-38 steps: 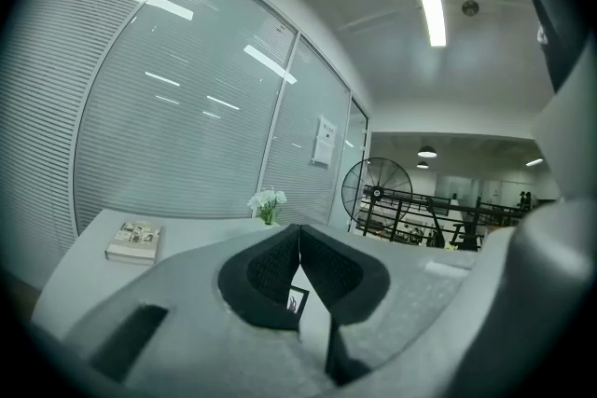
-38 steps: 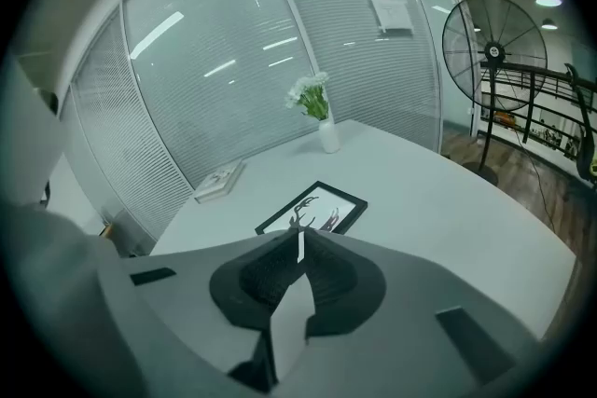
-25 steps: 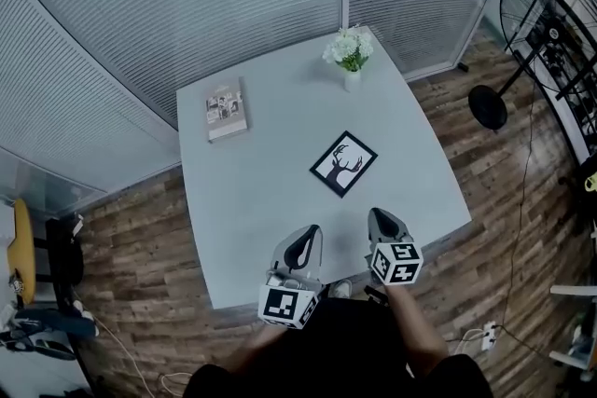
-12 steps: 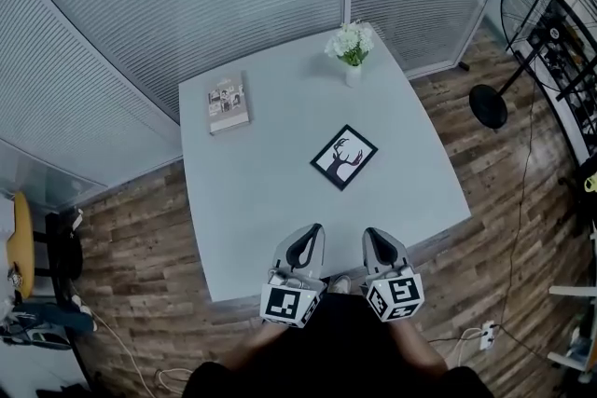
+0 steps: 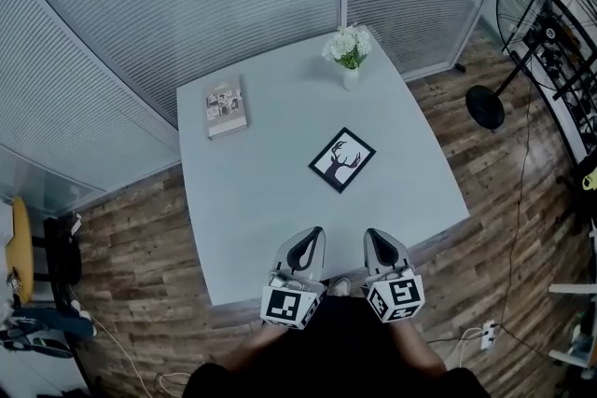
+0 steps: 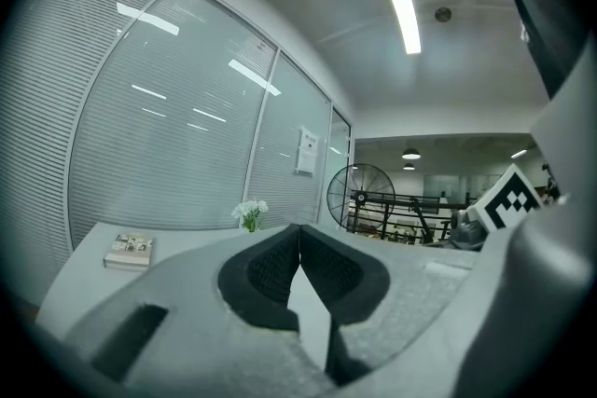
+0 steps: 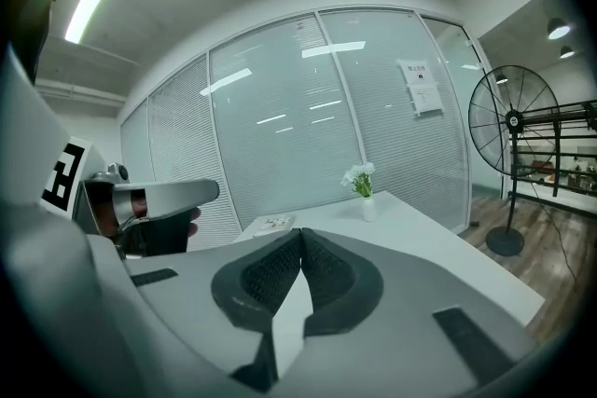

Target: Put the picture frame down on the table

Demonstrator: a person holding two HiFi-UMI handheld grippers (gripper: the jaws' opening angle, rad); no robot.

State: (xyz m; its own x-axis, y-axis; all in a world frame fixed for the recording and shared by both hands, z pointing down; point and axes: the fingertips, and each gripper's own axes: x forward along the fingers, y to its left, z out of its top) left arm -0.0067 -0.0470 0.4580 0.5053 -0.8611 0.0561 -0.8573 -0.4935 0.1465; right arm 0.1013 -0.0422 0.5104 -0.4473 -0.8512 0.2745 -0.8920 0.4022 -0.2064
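Observation:
A black picture frame (image 5: 342,159) with a deer silhouette lies flat on the pale grey table (image 5: 252,191), right of its middle. Both grippers hang at the table's near edge, well short of the frame. My left gripper (image 5: 303,243) (image 6: 298,228) is shut with nothing between its tips. My right gripper (image 5: 378,240) (image 7: 300,234) is shut and empty too, a hand's width to the right of the left one. Neither gripper view shows the frame.
A book (image 5: 226,105) (image 6: 130,250) (image 7: 274,223) lies at the table's far left. A small vase of white flowers (image 5: 350,51) (image 6: 249,214) (image 7: 362,186) stands at the far edge. Glass walls with blinds back the table. A standing fan (image 5: 522,23) (image 7: 518,140) is on the wooden floor to the right.
My right gripper has drawn back from the table to its near edge, level with the left one. The frame stays flat on the table.

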